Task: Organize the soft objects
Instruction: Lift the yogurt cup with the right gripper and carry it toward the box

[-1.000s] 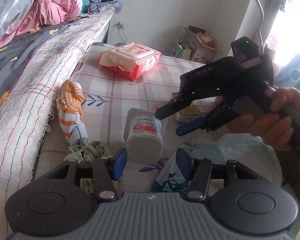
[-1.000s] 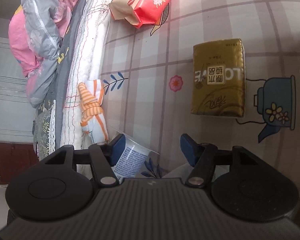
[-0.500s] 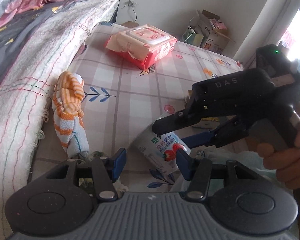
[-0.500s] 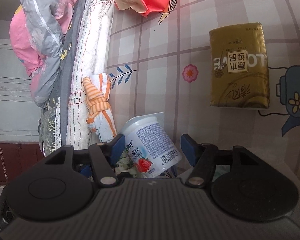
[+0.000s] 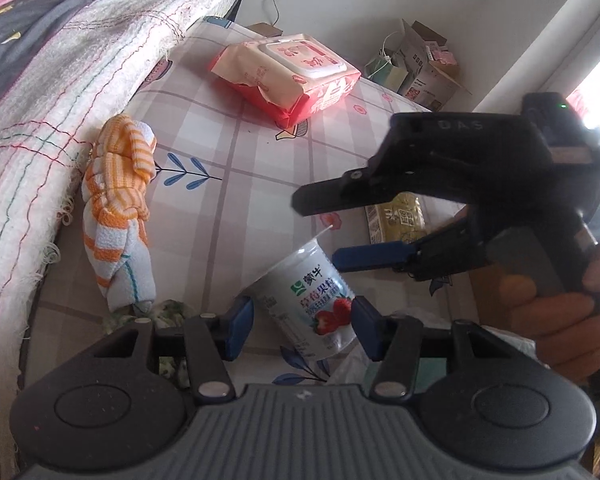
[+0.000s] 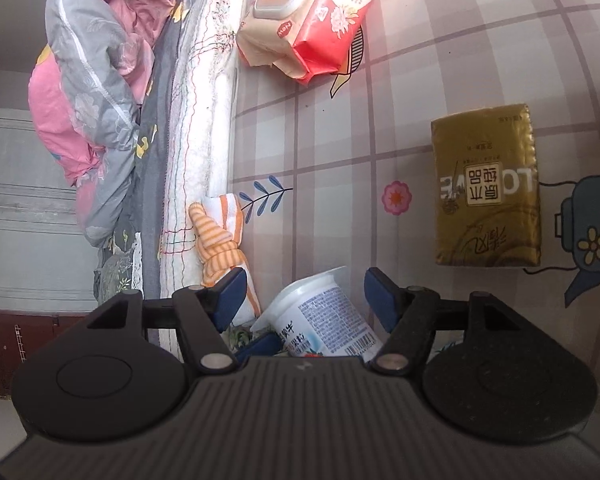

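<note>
A white yogurt cup [image 5: 312,296] with a strawberry label lies tilted on the checked mat [image 5: 240,184], between the fingers of my open left gripper [image 5: 302,322]; I cannot tell if they touch it. It also shows in the right wrist view [image 6: 324,316]. My right gripper [image 5: 316,232] is open, hovering just above and right of the cup; its own view [image 6: 302,294] looks down on it. An orange-striped knotted towel [image 5: 118,208] lies at the left by the bed. A red wet-wipes pack [image 5: 288,72] lies at the far side. A gold tissue pack [image 6: 486,188] lies to the right.
The bed edge with a white woven blanket [image 5: 40,92] runs along the left. Pink and grey bedding [image 6: 96,80] is piled on it. A green crumpled cloth [image 5: 168,312] and a plastic bag [image 5: 512,340] lie near me. Cardboard boxes [image 5: 424,68] stand by the far wall.
The left gripper has moved forward and tilted, so the cup now sits between its fingers with the label up. The right gripper has moved in above the cup.
</note>
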Tool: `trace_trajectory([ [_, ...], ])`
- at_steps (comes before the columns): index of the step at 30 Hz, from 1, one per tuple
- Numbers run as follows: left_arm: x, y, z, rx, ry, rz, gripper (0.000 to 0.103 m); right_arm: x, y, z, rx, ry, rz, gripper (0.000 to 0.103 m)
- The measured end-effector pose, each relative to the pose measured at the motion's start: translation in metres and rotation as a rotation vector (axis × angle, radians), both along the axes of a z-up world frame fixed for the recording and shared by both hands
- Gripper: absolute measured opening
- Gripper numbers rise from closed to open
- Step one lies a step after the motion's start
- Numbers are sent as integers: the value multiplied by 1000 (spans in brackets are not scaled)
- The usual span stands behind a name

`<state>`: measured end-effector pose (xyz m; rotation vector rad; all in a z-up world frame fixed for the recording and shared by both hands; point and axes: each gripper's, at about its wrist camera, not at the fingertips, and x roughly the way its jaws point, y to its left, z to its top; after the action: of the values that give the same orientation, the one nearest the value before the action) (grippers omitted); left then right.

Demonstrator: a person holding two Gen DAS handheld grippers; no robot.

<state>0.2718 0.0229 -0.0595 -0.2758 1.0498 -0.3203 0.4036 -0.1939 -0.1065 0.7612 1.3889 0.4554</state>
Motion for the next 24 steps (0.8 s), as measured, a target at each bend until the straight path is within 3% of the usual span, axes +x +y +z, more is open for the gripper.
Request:
trace_trajectory([
  [6,12,-7,-4,-12,21,14,54,8,16,-23,47,54,2,66],
  [9,11,-11,0,19,-13,21,53,7,19,-21,46,29,18,62],
  [13,1,-20,12,70,-120,-13,53,4,13,-12,51,-13,26,52],
  [18,-17,-35,18,164,-236,-88,52,-7,10,19,16,-173,89,45],
  [20,-21,-39,15,184,-230,-111,53,-12,8,28,-5,-212,114,45],
  [24,-24,-42,7,199,-213,-115,50,-17,1,24,-23,-183,113,39],
])
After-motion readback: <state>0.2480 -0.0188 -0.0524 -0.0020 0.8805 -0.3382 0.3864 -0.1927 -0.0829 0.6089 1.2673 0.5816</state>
